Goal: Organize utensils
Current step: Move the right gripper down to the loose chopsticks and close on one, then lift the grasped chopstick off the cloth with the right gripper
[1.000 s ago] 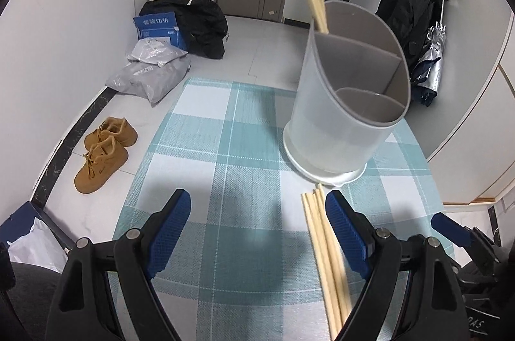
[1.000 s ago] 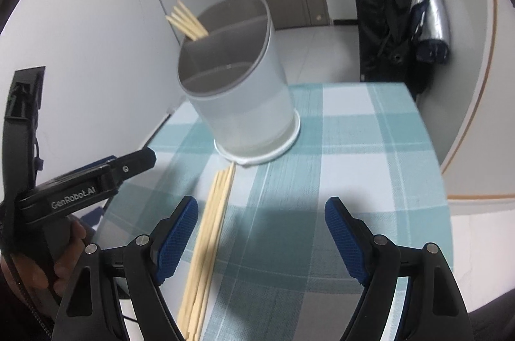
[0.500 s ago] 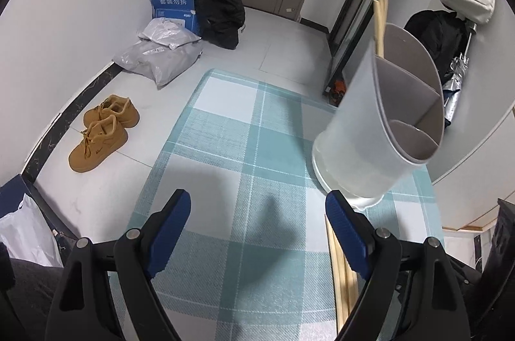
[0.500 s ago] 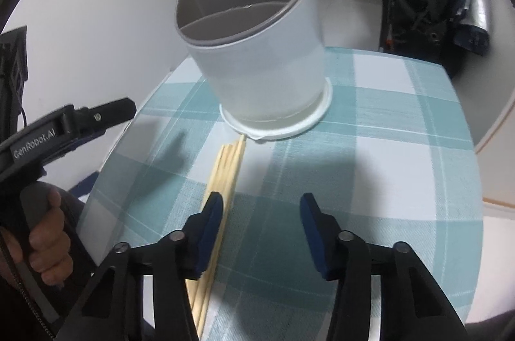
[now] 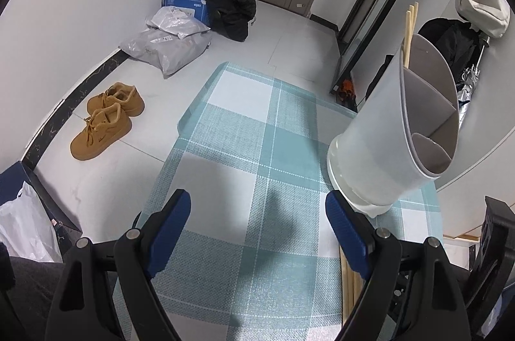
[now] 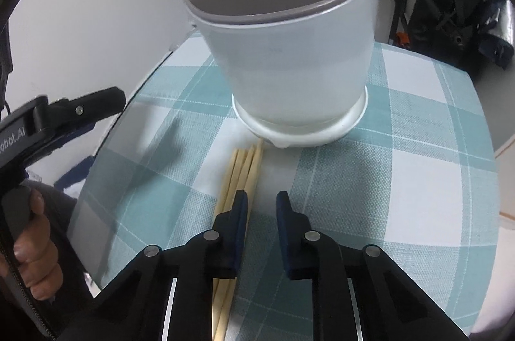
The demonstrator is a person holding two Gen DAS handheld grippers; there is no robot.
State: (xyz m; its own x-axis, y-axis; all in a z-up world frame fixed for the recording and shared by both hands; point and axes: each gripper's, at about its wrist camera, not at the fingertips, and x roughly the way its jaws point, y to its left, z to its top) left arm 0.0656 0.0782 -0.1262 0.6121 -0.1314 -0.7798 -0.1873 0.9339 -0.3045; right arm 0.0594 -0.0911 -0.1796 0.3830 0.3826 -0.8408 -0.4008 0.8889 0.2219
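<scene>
Right hand-held gripper (image 6: 261, 205): jaws have just been closing and now stand narrow, a slim gap left between the blue pads. Nothing lies between them. The chopsticks pass under and just outside the left pad, so no grip is made.

Left hand-held gripper (image 5: 257, 223): jaws wide apart, empty, held over bare cloth. In the right wrist view it shows at the left edge with a hand (image 6: 30, 247) on its handle.

Chopsticks on worktop (image 6: 243, 172): a loose bundle of pale sticks, flat and side by side on the checked cloth, far tips almost touching the base of the holder. Near ends run out of view under the right gripper.

Handling, judged: light, stiff, thin and smooth. They are likely to roll or fan apart when pinched, and lie too low for the pads to get under easily. A single stick may slip out of a bundle grip.

Where to take hold, judged: across the whole bundle near its middle, pads square to the length, so that it lifts level and does not pivot.

Worktop (image 6: 428, 180): round, covered in a teal-and-white checked cloth that looks woven and offers some friction.

Holder (image 6: 289, 57): white tub with grey rim and dividers, upright on a white base, just beyond the sticks. Looks light, and a knock could shift it.

Chopsticks in holder (image 5: 410, 32): several stand in the far compartment. The nearer compartments look empty.
</scene>
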